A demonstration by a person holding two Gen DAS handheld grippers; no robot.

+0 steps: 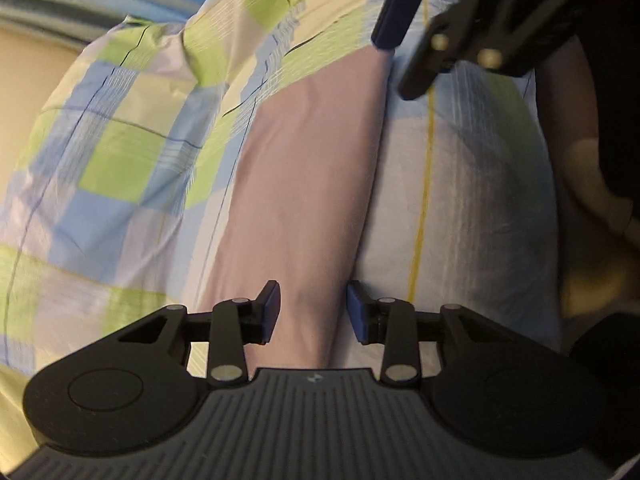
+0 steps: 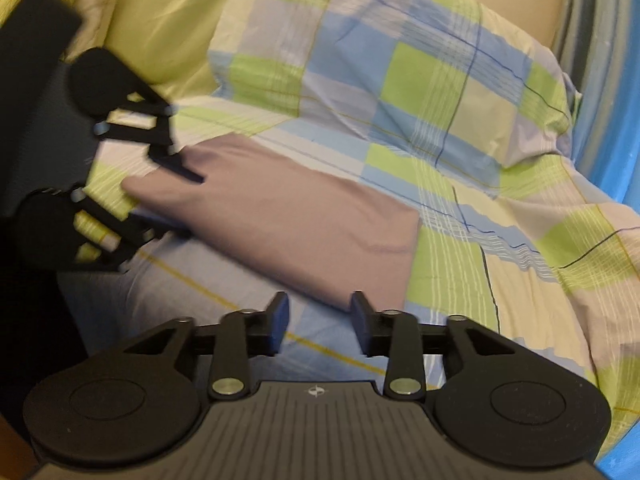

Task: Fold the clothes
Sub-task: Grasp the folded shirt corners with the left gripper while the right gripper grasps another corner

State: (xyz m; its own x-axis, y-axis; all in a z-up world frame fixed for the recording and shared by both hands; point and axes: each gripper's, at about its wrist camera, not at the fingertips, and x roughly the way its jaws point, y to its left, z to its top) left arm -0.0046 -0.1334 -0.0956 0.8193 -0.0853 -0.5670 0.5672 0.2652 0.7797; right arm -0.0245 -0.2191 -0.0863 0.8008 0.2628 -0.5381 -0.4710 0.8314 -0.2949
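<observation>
A folded mauve cloth (image 1: 312,180) (image 2: 288,216) lies flat as a long strip on a checked bedspread (image 1: 120,152) (image 2: 500,240). My left gripper (image 1: 314,312) is open, and one short end of the cloth lies between its blue pads (image 1: 272,308). In the right wrist view the left gripper (image 2: 180,200) straddles that end from the left. My right gripper (image 2: 320,320) is open at the cloth's other end, whose near corner reaches between its fingers. In the left wrist view the right gripper (image 1: 404,52) hangs over the far end.
A checked pillow (image 2: 440,80) rises behind the cloth, and a yellow-green pillow (image 2: 160,20) lies at the back left. A blue striped surface (image 2: 600,100) runs along the bed's right side. A hand (image 1: 592,192) shows at the right edge.
</observation>
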